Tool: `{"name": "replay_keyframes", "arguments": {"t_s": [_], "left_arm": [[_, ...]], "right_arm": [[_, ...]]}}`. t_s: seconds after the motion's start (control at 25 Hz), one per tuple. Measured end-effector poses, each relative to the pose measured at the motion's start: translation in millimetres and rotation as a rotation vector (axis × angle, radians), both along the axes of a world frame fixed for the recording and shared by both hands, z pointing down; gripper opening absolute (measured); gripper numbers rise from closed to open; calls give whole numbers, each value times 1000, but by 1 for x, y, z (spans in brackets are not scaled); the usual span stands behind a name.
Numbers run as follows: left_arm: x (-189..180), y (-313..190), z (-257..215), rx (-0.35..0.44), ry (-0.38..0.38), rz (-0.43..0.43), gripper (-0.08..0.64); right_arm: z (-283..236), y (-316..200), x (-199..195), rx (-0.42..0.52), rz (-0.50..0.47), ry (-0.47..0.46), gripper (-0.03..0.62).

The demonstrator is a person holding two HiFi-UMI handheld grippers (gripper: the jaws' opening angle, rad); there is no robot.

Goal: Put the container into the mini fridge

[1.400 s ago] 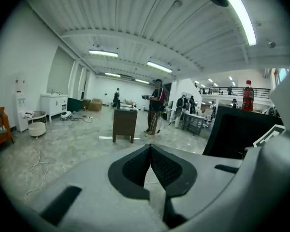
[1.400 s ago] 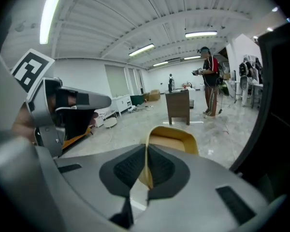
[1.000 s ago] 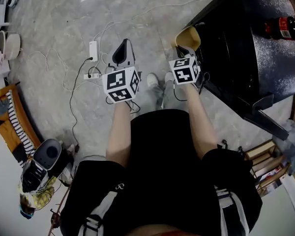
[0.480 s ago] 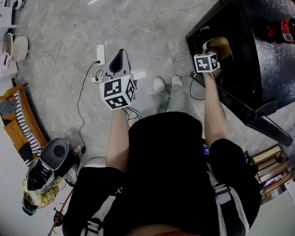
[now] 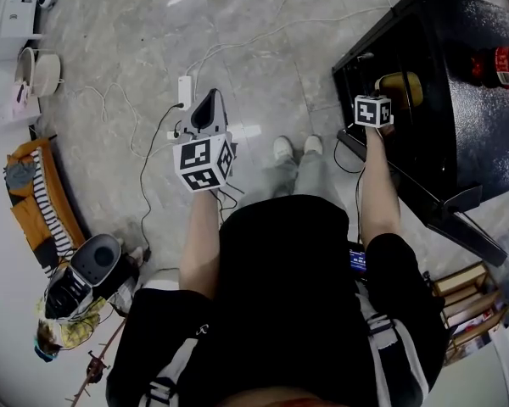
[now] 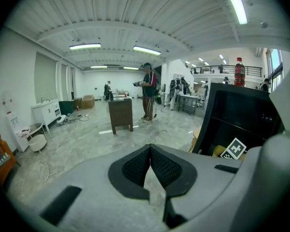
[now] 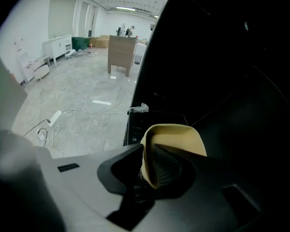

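Note:
The container (image 5: pixel 402 86) is a tan, soft-walled tub, and it is inside the dark opening of the black mini fridge (image 5: pixel 471 117). My right gripper (image 5: pixel 387 94) reaches into that opening. In the right gripper view, the right gripper (image 7: pixel 148 164) is shut on the container (image 7: pixel 176 135), one pad inside its rim and one outside. The fridge interior (image 7: pixel 222 66) surrounds the tub. My left gripper (image 5: pixel 206 110) hovers over the floor left of the fridge. In the left gripper view, the left gripper (image 6: pixel 149 154) is shut with nothing in it.
A red-capped cola bottle (image 5: pixel 497 64) lies on the fridge top. The fridge door (image 5: pixel 455 220) hangs open toward me. A power strip (image 5: pixel 185 91) and cables trail on the marble floor. Books (image 5: pixel 465 302) sit lower right. A wooden cabinet (image 6: pixel 121 112) and a person (image 6: pixel 148 92) stand farther off.
My right gripper has carried the container to the right, from in front of the fridge into its opening. The left gripper has drifted only slightly.

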State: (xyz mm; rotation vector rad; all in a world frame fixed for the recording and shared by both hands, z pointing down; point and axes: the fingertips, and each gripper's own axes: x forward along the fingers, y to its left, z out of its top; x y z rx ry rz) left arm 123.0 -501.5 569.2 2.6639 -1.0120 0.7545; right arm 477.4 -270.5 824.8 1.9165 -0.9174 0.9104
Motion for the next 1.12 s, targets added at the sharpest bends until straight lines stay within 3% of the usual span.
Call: {"name": "replay_keyframes", "arguments": {"t_s": [0.04,0.08,0.16,0.28,0.36,0.48,0.64,0.8,1.0,1.12], "left_arm": [[2,0,-1,0,4,3,5],[4,0,-2,0,9,6,5],[8,1,-4,1,24,7,5],[16,-3,-13,10,63,-2,5],[24,-8,-21,18,102,-13,5],[34,-16,-35,31,162,-34,5],[36,-35,-65,71,233,-83,5],[32,-49,-111,144,326,-131,5],[25,-57,-179,273,424,-172,5],[20,-54,-217,400,402,-210,5]], "right_arm": [[1,0,-1,17,11,-4,59],[1,0,-3,36,18,-13,142],[-8,-6,-12,82,21,-23,166],[-43,-29,-35,222,43,-59,132],[-65,-48,-44,344,106,-96,36],[-99,-93,-63,523,152,-210,18],[-178,-175,-106,720,-44,-286,14],[-278,-226,-144,921,-246,-274,12],[-398,-244,-186,1123,-475,-177,12],[-455,-237,-207,1196,-617,-62,12]]}}
